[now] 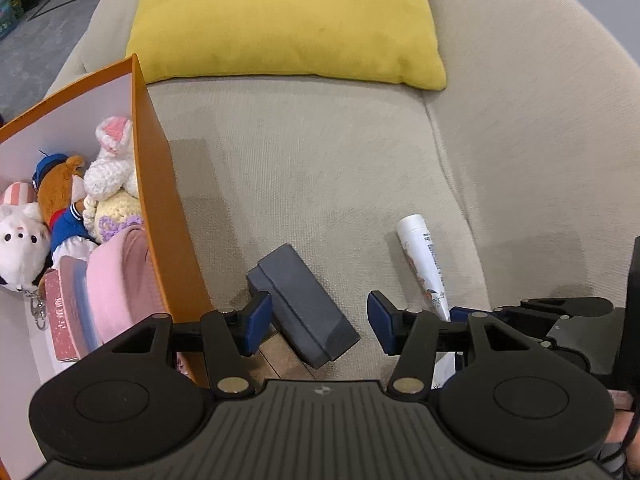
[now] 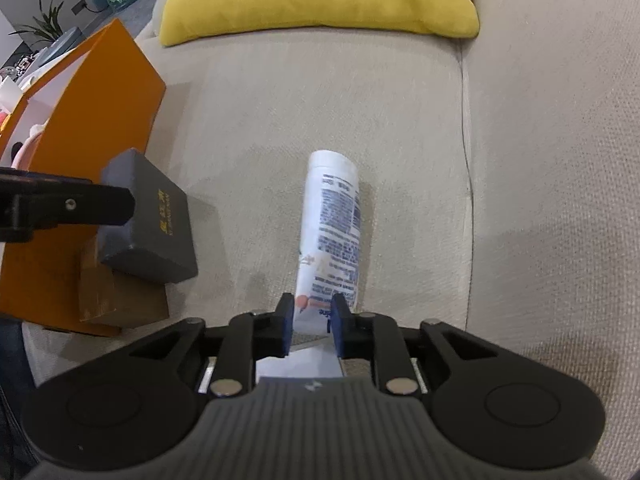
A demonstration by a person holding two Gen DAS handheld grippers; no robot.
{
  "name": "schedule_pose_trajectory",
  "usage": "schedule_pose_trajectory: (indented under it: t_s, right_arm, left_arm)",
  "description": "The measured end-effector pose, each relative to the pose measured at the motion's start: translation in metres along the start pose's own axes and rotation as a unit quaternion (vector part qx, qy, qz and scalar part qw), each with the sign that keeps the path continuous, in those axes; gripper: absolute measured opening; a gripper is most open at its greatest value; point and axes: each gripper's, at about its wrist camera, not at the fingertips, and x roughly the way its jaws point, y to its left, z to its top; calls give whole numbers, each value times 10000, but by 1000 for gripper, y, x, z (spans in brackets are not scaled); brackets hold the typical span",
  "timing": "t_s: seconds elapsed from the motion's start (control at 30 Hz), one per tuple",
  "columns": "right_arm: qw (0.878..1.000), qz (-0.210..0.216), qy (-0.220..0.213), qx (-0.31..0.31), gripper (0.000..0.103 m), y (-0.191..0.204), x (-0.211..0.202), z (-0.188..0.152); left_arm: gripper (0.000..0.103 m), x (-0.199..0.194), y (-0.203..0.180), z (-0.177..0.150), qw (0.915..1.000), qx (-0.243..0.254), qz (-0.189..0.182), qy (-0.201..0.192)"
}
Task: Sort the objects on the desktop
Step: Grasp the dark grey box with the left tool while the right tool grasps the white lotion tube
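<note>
While both tools point down at the beige sofa seat [image 1: 320,160], the count reads: one yellow cushion [image 1: 288,20] at the back, one orange box [image 1: 160,208] on the left, one grey case [image 1: 304,300], one white tube [image 1: 424,260], one wooden block [image 2: 120,300]. Left tool [image 1: 320,324]: jaws wide apart, nothing clamped; the grey case sits between the blue pads, lying diagonal, close to the left pad, contact unclear, well clear of the right one. In the right wrist view the case rests tilted on the wooden block, just beside the orange box wall. Right tool [image 2: 311,326]: jaws narrowly apart, straddling the flat crimped end of the white tube; small gaps show on both sides, so not clamped. Tube lies on the seat, cap end pointing away toward the cushion, printed text up. Orange box holds at least four soft toys: one white plush [image 1: 20,240], one brown plush in blue uniform [image 1: 60,200], one white-pink crochet rabbit [image 1: 112,160], one pink-striped one [image 1: 18,194] partly hidden. Also inside: one pink rounded item [image 1: 120,280] and one pink carton [image 1: 60,320].
</note>
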Motion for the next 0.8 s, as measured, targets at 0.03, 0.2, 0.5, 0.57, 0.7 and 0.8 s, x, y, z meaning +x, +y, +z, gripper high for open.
schedule_pose_trajectory:
  t_s: [0.03,0.2,0.5,0.57,0.7,0.8]
  right_arm:
    - [10000,-5,10,32,25,-1,1,0]
    - [9998,-107,144,-117,42,6,8,2]
    - [9981,-368,422,-272,57,12,23,5]
    - [9960,-499,538,-512,59,20,27,3]
    - [9922,-679,612,-851,58,32,31,0]
    - [9949,-603,487,-648,57,24,24,-1]
  left_arm:
    - [62,1,-1,1,10000,-17,36,28]
    - [62,6,-7,6,9995,-146,236,165]
    - [62,16,-16,10,9971,-106,672,330]
    - [64,20,-18,13,9964,-101,748,375]
    - [65,23,-23,9,9951,128,898,406]
    - [65,25,-27,5,9939,304,960,455]
